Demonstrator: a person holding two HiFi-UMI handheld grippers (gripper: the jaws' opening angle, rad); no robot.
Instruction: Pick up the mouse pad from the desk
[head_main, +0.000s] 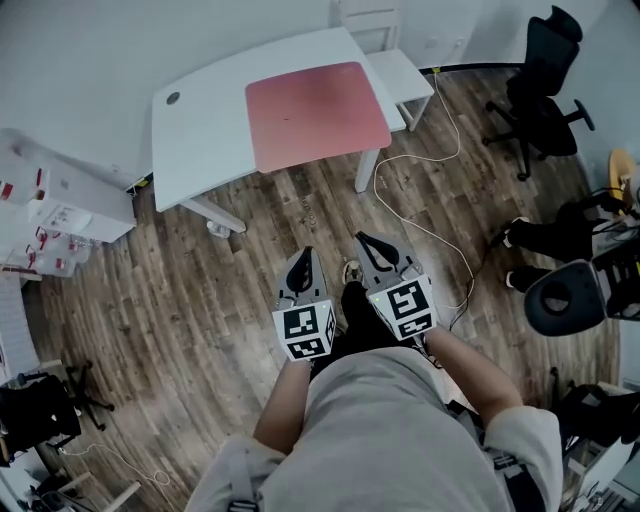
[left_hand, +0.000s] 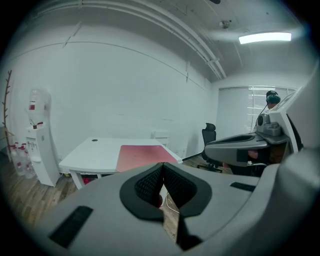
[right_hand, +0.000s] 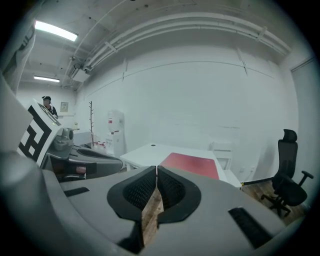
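Flat pink mouse pad (head_main: 317, 112) (rounded corners)

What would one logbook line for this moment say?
stage: desk not yet reached | mouse pad: flat on desk, untouched | left gripper: shut, empty | right gripper: shut, empty

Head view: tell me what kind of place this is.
Most likely an office or workroom: a white desk with a red mouse pad on it, a black office chair, and a water dispenser beside the desk.
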